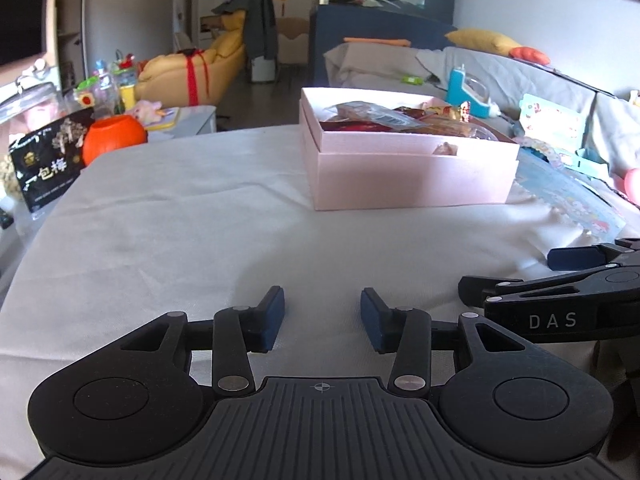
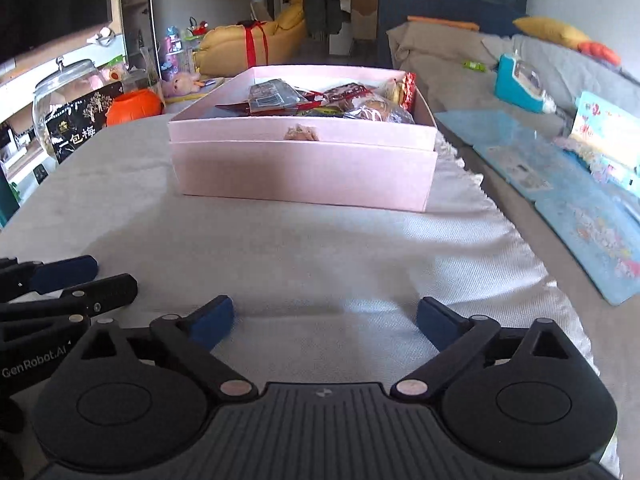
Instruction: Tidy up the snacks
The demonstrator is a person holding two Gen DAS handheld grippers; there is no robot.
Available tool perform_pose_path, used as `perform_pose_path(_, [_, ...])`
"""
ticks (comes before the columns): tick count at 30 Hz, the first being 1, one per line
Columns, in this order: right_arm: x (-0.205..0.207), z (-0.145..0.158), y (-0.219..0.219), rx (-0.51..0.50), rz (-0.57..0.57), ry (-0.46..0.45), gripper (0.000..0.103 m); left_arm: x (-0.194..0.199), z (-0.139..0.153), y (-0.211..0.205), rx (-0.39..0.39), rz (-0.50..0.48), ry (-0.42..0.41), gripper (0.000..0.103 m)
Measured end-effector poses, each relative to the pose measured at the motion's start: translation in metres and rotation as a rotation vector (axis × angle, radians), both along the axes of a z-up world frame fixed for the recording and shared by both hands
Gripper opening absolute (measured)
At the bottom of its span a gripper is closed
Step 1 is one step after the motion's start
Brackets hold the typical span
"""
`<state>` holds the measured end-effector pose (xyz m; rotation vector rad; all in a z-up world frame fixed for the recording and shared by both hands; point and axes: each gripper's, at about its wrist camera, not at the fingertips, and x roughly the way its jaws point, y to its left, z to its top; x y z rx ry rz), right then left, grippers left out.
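Both tongs hover low over our white cloth with nothing between their blue pads: our left gripper stands at a narrow gap, while our right gripper is spread wide. Straight ahead of the right tongs, and ahead and somewhat right of the left ones, sits the open pink box, well apart from both. We see wrapped snacks piled inside it.
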<state>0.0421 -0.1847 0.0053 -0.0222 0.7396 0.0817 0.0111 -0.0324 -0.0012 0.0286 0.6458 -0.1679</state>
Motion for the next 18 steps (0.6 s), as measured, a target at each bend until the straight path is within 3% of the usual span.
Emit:
perform_pose_path(5, [-0.0061,-0.0024,-0.0002,0.006,-0.042,-0.044,0.101,0.0006,-0.0008,-0.0012,0.004,0.005,-0.002,0.048])
perform_pose_path(18, [-0.0028,-0.0022,-0.0035,0.016,-0.05,-0.043,0.103,-0.0001,-0.0011,-0.0003,0.008,0.004,-0.003,0.048])
